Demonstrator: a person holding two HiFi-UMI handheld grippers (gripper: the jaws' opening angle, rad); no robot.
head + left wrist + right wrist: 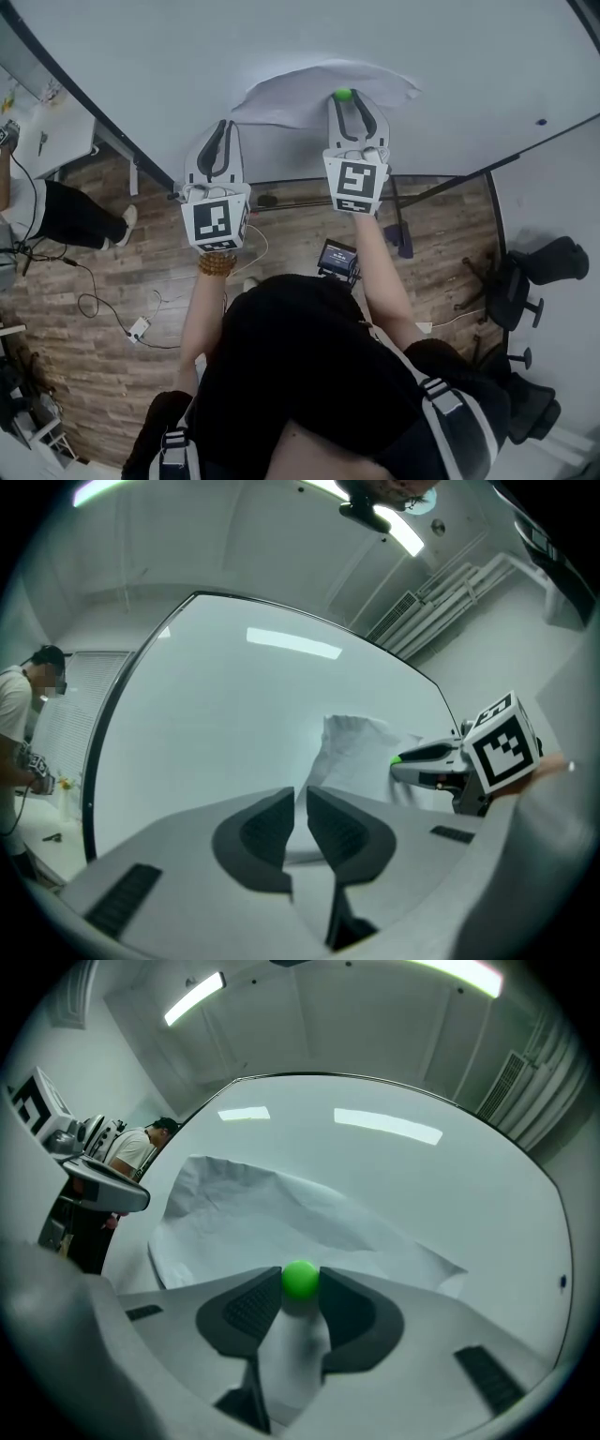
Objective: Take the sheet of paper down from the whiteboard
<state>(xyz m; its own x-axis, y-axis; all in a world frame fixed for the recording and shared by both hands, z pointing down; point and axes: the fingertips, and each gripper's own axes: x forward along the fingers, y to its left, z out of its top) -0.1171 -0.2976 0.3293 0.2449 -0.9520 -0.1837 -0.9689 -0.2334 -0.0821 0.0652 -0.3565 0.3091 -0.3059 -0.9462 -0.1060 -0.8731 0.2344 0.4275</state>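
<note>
Left tool [300,797] nearly closed, pinching the edge of the crumpled white paper sheet [281,1213]. Right tool [352,99] clamped on the round green magnet [300,1279] pinning the sheet to the glossy white whiteboard [422,1176]. Likely step: freeing the magnet. Next move calls for a straight pull off the board.

Crumpled white paper [305,92] (green magnet [342,95] on it) bulging off whiteboard [141,56].

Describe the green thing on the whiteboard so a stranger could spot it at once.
Find the big whiteboard filling the top of the head view, then the crumpled white sheet of paper on it. On that paper sits a small green ball, between the tips of the right hand-held gripper. It is the only brightly coloured thing on the board.
</note>
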